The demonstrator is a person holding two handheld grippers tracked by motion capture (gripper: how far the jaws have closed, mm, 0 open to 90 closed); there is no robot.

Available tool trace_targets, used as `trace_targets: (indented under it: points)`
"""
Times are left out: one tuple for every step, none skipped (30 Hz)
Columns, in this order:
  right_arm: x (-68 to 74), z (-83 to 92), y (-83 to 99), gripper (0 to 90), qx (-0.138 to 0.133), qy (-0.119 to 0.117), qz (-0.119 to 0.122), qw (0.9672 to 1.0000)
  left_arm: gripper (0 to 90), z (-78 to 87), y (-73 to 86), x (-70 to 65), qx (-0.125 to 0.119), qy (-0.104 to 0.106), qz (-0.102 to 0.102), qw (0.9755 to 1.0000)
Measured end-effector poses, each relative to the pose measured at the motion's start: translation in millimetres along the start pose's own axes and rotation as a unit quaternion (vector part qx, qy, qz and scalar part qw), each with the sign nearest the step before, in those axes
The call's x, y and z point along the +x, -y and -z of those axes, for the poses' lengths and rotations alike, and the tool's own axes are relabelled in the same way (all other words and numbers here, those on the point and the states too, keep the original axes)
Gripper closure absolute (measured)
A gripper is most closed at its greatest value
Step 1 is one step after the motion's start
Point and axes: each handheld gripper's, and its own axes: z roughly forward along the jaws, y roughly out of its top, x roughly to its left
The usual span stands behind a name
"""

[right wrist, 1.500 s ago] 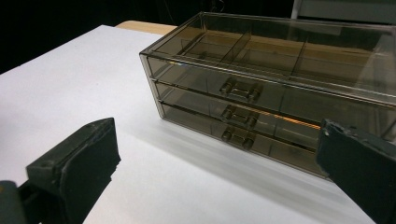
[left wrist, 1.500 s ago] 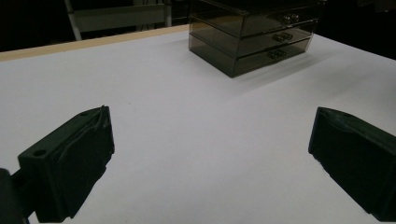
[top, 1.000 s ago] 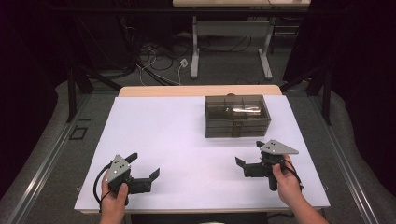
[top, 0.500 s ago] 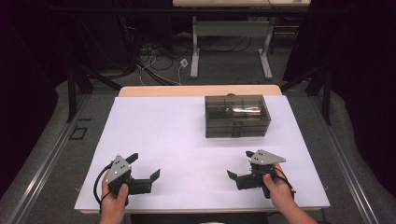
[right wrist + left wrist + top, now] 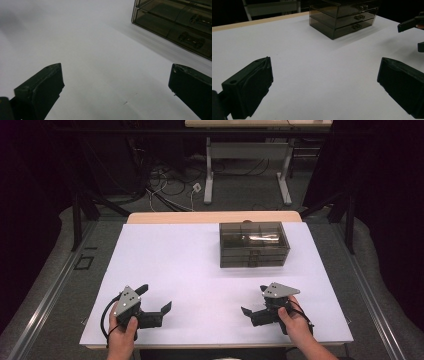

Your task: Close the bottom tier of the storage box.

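Note:
A smoky see-through drawer box (image 5: 254, 244) stands on the white table (image 5: 185, 265), right of centre toward the back. Its drawers, with small handles, are closed. My left gripper (image 5: 155, 298) rests near the front left edge, open, with nothing between its jaws. My right gripper (image 5: 254, 300) sits near the front right, also open and empty, well short of the box. In the left gripper view the box (image 5: 343, 18) lies ahead to the right, and the right gripper (image 5: 415, 35) shows at the far right edge. The right gripper view has the box (image 5: 180, 22) at the upper right.
A wooden strip (image 5: 210, 216) runs along the table's far edge. Beyond it are a desk frame (image 5: 247, 155) and loose cables (image 5: 170, 185) on the floor. Wide bare white surface lies between the two grippers and left of the box.
My right gripper has drawn back toward the near edge and slightly left, away from the box. The left gripper has stayed put.

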Motion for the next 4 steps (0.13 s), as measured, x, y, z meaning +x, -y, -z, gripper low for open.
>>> trace_targets:
  points:
    - [0.5, -0.2, 0.1, 0.0, 0.003, -0.002, -0.001, 1.0000, 0.4, -0.3, 0.1, -0.1, 0.001, 0.002, 0.001, 1.0000]
    - [0.9, -1.1, 0.5, 0.0, 0.002, -0.003, 0.002, 1.0000, 0.4, -0.4, 0.2, -0.1, 0.001, 0.002, 0.002, 1.0000]
    - [1.0, -1.4, 0.6, 0.0, 0.004, -0.003, 0.003, 1.0000, 0.4, -0.4, 0.2, 0.1, 0.001, 0.002, 0.002, 1.0000]
    - [1.7, -1.4, 0.6, 0.0, 0.011, -0.007, 0.001, 0.9999, 0.4, -0.5, 0.1, 0.2, 0.001, 0.002, 0.002, 1.0000]
